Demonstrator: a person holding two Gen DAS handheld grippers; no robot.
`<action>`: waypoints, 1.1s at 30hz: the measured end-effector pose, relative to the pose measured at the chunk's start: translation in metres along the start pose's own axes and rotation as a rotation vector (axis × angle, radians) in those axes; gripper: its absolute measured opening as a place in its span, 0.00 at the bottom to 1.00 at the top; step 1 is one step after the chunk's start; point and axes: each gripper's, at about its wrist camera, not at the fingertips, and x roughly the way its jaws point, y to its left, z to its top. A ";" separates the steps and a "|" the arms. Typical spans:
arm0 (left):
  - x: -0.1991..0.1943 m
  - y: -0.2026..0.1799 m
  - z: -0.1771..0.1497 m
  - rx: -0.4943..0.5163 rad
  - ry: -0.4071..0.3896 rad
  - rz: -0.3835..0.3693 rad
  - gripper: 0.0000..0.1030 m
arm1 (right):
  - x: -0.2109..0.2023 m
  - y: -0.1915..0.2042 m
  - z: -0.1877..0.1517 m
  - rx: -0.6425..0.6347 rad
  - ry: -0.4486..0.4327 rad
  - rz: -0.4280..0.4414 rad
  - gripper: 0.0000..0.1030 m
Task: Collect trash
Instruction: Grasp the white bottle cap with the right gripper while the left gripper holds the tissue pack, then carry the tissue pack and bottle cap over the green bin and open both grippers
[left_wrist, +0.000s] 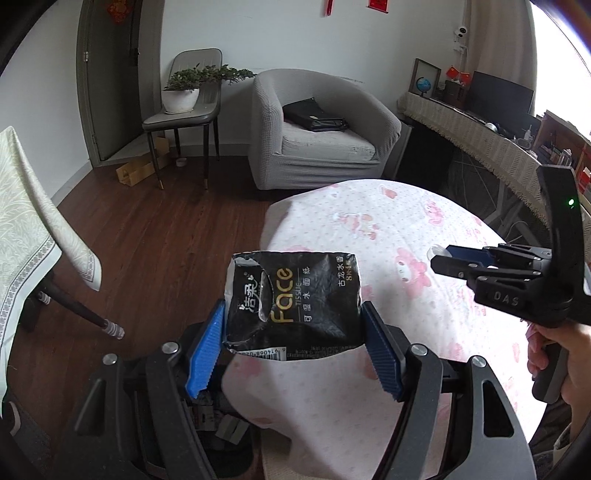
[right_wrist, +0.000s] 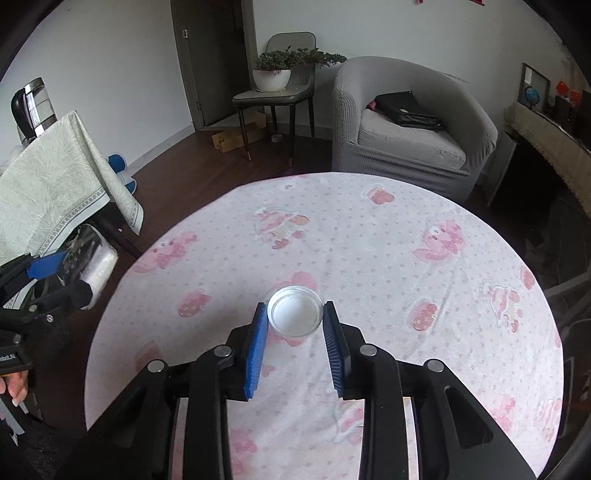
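Observation:
A crumpled black tissue pack (left_wrist: 295, 299) with gold "Face" lettering is clamped between the blue pads of my left gripper (left_wrist: 293, 317), over the left edge of the round table (left_wrist: 369, 221). In the right wrist view, my right gripper (right_wrist: 294, 314) is shut on a small round white lid (right_wrist: 294, 314), held open side up a little above the pink-patterned cloth (right_wrist: 369, 229). The right gripper (left_wrist: 441, 258) also shows at the right of the left wrist view, a hand on its handle. The left gripper (right_wrist: 70, 269) with the pack (right_wrist: 83, 245) sits at the left edge of the right wrist view.
A grey armchair (right_wrist: 406, 122) with a black bag stands behind the table. Next to it is a chair with a potted plant (right_wrist: 273, 74). A side table under a green cloth (right_wrist: 48, 184) carries a kettle at left. A cloth-covered desk (left_wrist: 480, 136) runs along the right.

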 end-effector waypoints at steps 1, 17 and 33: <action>-0.001 0.007 -0.002 -0.009 0.005 0.013 0.71 | -0.001 0.005 0.002 0.000 -0.003 0.008 0.30; 0.004 0.091 -0.043 -0.093 0.085 0.091 0.71 | -0.008 0.095 0.020 -0.053 -0.036 0.153 0.30; 0.070 0.170 -0.134 -0.143 0.364 0.140 0.73 | 0.040 0.192 0.022 -0.162 0.048 0.222 0.30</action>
